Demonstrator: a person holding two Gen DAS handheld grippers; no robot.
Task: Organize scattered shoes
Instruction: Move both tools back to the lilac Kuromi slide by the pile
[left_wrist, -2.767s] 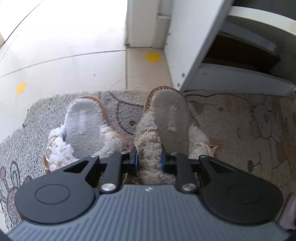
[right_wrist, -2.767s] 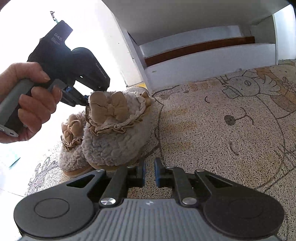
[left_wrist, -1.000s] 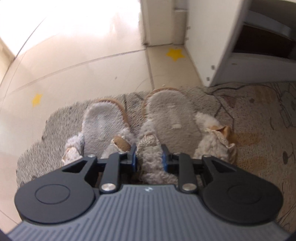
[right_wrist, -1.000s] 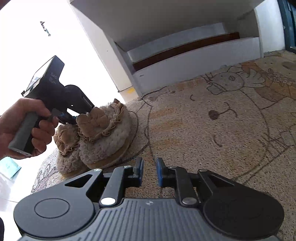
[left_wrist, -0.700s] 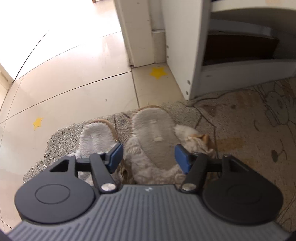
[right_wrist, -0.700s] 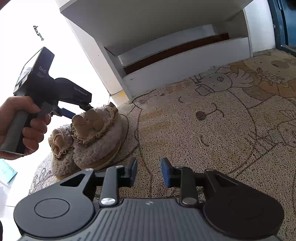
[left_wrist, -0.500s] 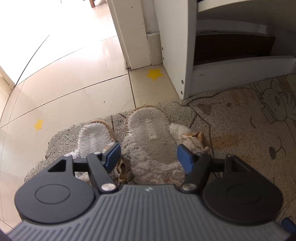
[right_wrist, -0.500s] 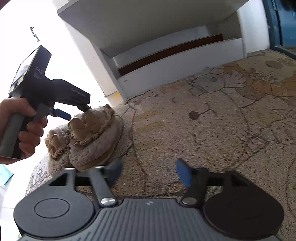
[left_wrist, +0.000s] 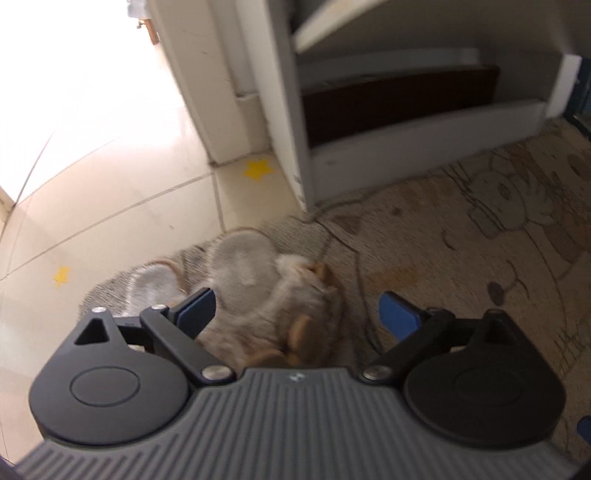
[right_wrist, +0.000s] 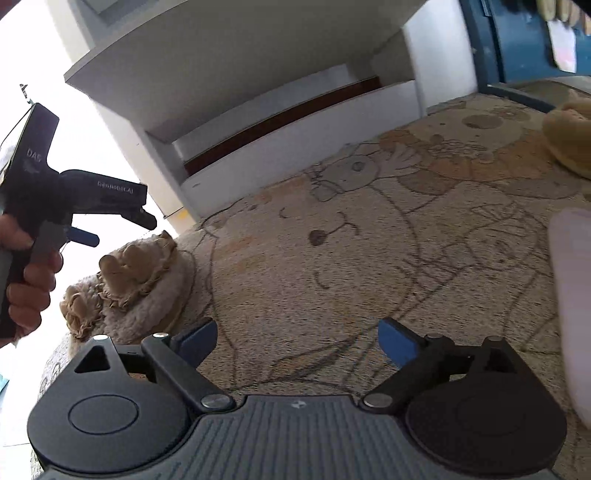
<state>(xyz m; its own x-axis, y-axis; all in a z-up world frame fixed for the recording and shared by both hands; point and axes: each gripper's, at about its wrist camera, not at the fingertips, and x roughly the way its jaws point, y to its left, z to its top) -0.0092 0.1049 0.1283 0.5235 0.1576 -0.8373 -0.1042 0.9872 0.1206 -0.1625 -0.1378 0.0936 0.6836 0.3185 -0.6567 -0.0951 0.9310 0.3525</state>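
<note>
Two fluffy beige slippers stand side by side at the mat's left edge. In the left wrist view the nearer slipper (left_wrist: 258, 295) lies below my left gripper (left_wrist: 295, 314), which is open, empty and lifted above it; the second slipper (left_wrist: 155, 284) is to its left. In the right wrist view the pair shows as one slipper with a bow (right_wrist: 144, 280) and the other (right_wrist: 79, 310) behind it. My right gripper (right_wrist: 295, 341) is open and empty over the mat (right_wrist: 369, 258). The left gripper also shows in the right wrist view (right_wrist: 88, 236), above the slippers.
A white shoe cabinet (left_wrist: 406, 122) with a low dark shelf stands behind the mat, also in the right wrist view (right_wrist: 277, 122). Tiled floor (left_wrist: 110, 184) with yellow star stickers lies left. A tan shoe (right_wrist: 569, 140) and a blurred white object (right_wrist: 572, 314) sit at the right.
My left gripper opened, let go of the nearer slipper and drew back upward. My right gripper opened wide and swung right. The slippers stay on the mat.
</note>
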